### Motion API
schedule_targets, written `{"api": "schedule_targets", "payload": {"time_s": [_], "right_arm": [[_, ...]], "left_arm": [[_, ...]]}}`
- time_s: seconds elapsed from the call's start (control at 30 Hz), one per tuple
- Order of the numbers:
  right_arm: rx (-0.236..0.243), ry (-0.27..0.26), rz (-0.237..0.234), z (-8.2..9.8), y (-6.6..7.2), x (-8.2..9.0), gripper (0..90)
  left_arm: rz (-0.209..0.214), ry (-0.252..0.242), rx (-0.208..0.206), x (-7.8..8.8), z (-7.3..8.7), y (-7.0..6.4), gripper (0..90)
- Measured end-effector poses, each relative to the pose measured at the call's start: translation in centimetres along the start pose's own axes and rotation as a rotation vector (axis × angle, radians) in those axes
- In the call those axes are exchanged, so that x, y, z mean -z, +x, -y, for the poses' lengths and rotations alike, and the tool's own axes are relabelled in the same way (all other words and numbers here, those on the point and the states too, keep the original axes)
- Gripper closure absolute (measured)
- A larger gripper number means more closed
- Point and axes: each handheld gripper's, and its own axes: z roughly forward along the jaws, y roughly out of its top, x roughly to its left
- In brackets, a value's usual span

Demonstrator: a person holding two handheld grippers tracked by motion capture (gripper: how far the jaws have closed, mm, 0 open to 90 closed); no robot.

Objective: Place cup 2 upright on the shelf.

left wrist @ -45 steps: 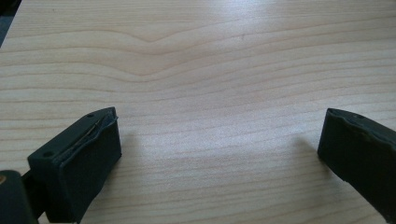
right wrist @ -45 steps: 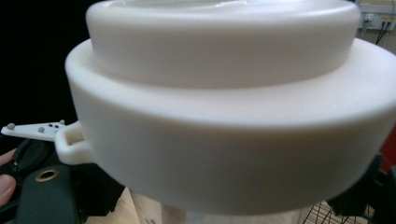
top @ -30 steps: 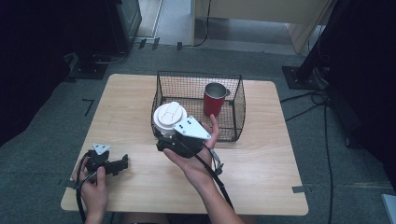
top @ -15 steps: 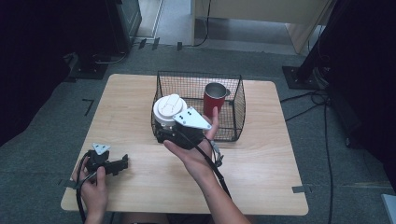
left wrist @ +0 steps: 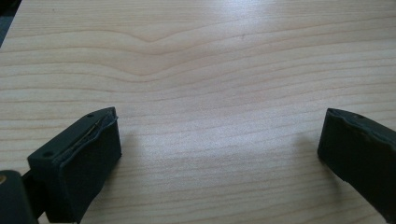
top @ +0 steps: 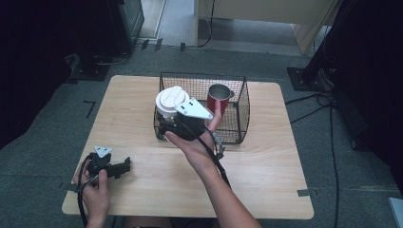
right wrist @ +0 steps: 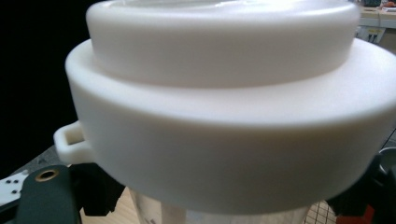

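The work surface is a light wooden table [top: 142, 109] on grey carpet, dark equipment around it. Nearest the person, the left gripper [top: 124, 165] rests on the tabletop with jaws spread wide and nothing between them, apparently parked clear of the work. Beyond it, the right gripper [top: 164, 124] pinches a white-lidded container [top: 169, 100] just below its lid, jaws pressed in on the body, holding it upright at the near left corner of the wire basket [top: 237, 118], probably for transfer. A red cup [top: 217, 96] stands inside the basket, farther off to the gripper's right.
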Motion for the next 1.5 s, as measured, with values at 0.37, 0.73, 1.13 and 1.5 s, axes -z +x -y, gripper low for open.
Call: {"api": "schedule_targets", "payload": {"time_s": [0.37, 0.73, 1.13, 1.5], "right_arm": [[-0.002, -0.001, 0.026, -1.2, -0.9, -2.1, 16.5], [-0.031, 0.005, 0.081, -1.1, -3.0, -5.2, 16.5], [-0.047, 0.015, 0.121, -0.4, -4.5, -7.9, 16.5], [-0.063, 0.069, 0.129, 1.0, -5.4, -10.5, 16.4]], "left_arm": [[0.0, -0.001, 0.002, 0.0, 0.0, 0.0, 0.0], [0.0, -0.001, 0.002, 0.0, 0.0, 0.0, 0.0], [-0.001, -0.002, 0.001, 0.0, 0.0, 0.0, 0.0], [-0.001, -0.001, -0.001, 0.0, 0.0, 0.0, 0.0]]}}
